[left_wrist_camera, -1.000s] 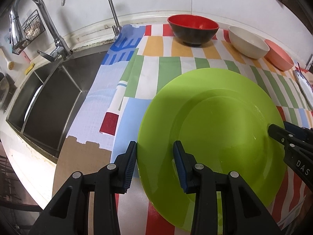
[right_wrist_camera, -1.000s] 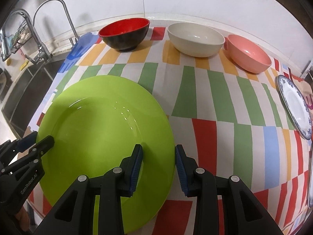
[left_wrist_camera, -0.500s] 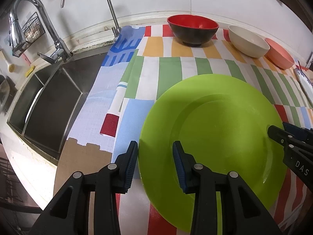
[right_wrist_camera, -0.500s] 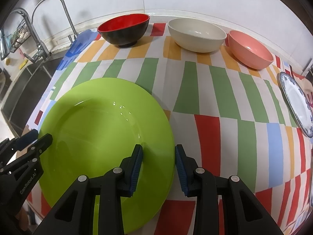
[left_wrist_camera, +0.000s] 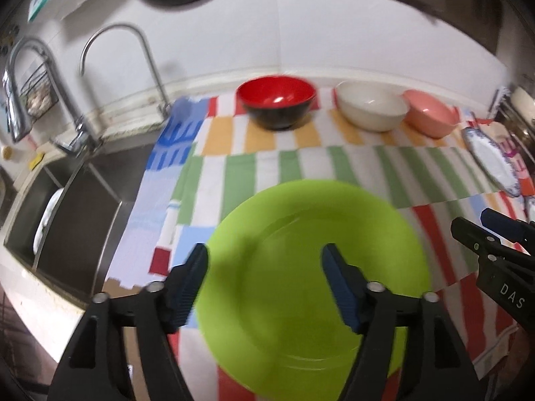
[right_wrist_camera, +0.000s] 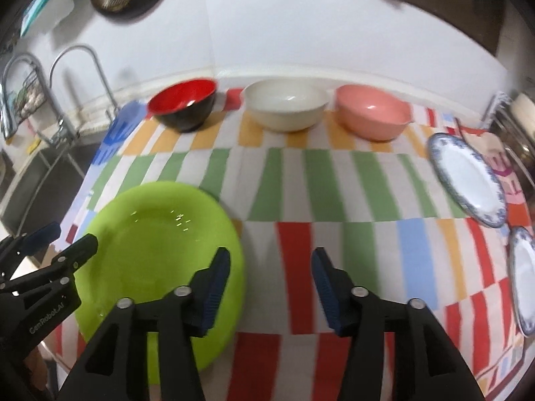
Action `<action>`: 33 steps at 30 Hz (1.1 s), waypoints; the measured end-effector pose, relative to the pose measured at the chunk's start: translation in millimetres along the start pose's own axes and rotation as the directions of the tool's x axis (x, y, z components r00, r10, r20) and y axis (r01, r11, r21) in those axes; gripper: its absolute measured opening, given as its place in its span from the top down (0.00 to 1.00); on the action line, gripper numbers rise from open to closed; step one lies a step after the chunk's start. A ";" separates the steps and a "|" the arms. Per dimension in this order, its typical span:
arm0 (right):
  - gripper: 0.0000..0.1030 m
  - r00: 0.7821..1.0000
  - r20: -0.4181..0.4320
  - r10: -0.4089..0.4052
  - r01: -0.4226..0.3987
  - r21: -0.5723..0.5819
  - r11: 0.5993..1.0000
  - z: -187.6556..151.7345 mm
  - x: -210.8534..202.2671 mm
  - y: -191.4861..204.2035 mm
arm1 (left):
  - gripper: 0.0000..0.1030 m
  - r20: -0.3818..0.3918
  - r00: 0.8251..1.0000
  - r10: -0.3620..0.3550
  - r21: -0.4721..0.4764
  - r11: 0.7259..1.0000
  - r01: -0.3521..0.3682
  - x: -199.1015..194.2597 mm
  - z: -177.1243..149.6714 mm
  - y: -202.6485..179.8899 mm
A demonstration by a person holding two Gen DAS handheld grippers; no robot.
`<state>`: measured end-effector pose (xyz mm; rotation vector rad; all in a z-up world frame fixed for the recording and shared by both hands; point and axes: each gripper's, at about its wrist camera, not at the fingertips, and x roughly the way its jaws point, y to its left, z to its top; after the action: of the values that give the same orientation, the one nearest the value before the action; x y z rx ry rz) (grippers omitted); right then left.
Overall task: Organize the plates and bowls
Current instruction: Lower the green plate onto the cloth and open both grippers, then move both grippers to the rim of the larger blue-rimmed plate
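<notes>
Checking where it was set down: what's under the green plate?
The green plate lies flat on the striped cloth, whose stripes run under its rim. Whatever else lies beneath is covered.

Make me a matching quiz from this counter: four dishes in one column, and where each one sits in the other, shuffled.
Things:
1. red bowl
2. white bowl
3. pink bowl
4. green plate

Places:
A. middle of the bowl row
B. front, nearest the sink
C. row end nearest the faucets
D. row end nearest the blue-rimmed plates

Pairs: 1-C, 2-A, 3-D, 4-B
</notes>
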<state>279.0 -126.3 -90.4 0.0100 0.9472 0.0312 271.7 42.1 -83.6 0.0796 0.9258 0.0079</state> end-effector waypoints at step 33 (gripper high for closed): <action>0.41 0.911 0.154 -0.382 0.310 0.354 0.882 -48.6 -136.9 -206.8 | 0.13 0.180 0.923 -0.339 0.356 0.897 0.260 -79.8 34.4 -223.4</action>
<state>164.3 -337.5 -12.3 0.1428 0.7108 -0.4540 245.1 -186.2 -15.5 0.2389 0.6824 -0.4392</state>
